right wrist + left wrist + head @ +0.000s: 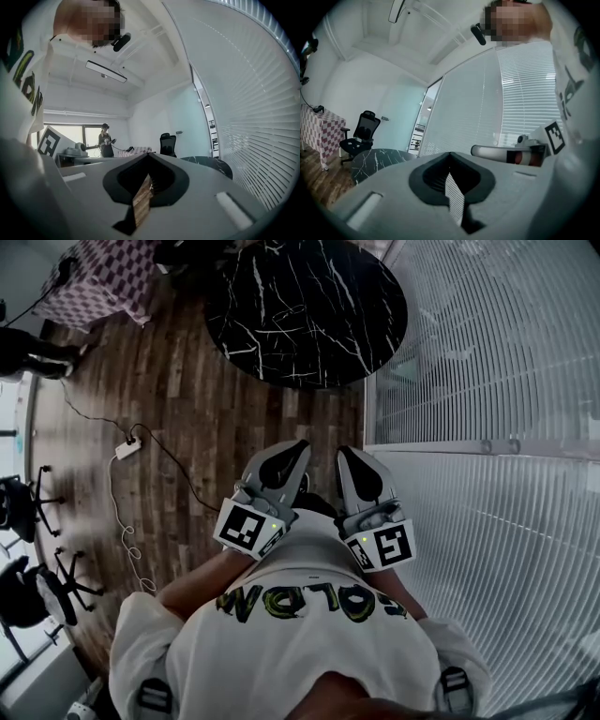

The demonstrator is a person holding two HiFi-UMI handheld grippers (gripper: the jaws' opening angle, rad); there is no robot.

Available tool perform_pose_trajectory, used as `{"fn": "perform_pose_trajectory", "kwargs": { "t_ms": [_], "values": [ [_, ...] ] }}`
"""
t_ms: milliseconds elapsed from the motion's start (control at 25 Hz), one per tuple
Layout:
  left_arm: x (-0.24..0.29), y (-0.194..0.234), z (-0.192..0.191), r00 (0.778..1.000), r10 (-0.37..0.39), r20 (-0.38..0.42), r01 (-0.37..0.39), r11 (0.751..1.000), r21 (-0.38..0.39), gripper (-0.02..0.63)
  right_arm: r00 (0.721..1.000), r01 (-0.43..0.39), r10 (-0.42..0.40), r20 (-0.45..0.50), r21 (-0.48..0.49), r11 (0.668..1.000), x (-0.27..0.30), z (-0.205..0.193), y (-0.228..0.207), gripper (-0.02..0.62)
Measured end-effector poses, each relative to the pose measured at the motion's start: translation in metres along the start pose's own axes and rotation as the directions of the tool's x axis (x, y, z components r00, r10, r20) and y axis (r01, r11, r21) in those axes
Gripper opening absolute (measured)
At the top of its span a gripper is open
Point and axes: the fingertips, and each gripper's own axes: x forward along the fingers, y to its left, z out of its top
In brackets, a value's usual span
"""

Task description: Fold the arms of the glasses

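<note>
Glasses unseen, left gripper [298, 448], right gripper [347, 454], grey jaws closed empty, round marble table [309, 306]

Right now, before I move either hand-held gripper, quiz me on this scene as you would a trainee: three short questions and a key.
1. Multiple choice: what stands on the wooden floor ahead of the person? A) a round black table B) a red sofa C) a ladder
2. True or false: the left hand-held gripper is holding a pair of glasses.
3. Fill in: the jaws of the right hand-held gripper are ____.

Key: 1 A. 2 False: its jaws are together with nothing between them. 3 Shut, with nothing between them.
</note>
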Motion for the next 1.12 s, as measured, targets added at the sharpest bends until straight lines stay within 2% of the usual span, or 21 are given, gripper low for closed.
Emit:
{"fn": "perform_pose_trajectory", "kwargs": {
  "t_ms": [200, 640, 920, 1120],
  "values": [
    [0.009, -0.011, -0.008, 1.000, -0.002, -0.017, 0.002, 1.000, -0.007, 0.002, 1.000, 0.008, -0.008, -0.017, 0.022, 1.000, -0.006, -0.007, -0.015, 0.002],
    [0.035, -0.002, -0.004, 1.000, 0.010, -0.018, -0.010, 1.000, -0.003, 0.002, 1.000, 0.008, -0.008, -0.017, 0.026, 1.000, 0.005, -0.005, -0.040, 0.002],
    [0.061, 0.030, 0.002, 1.000, 0.014, -0.008, -0.014, 1.000, -0.010, 0.002, 1.000, 0.012, -0.012, -0.023, 0.015, 1.000, 0.042, -0.003, -0.058, 0.002],
    [0.078, 0.075, 0.015, 1.000, 0.032, 0.000, -0.032, 0.999, -0.022, 0.002, 0.999, -0.008, 0.008, -0.039, 0.003, 1.000, 0.091, 0.002, -0.063, 0.002]
  ]
}}
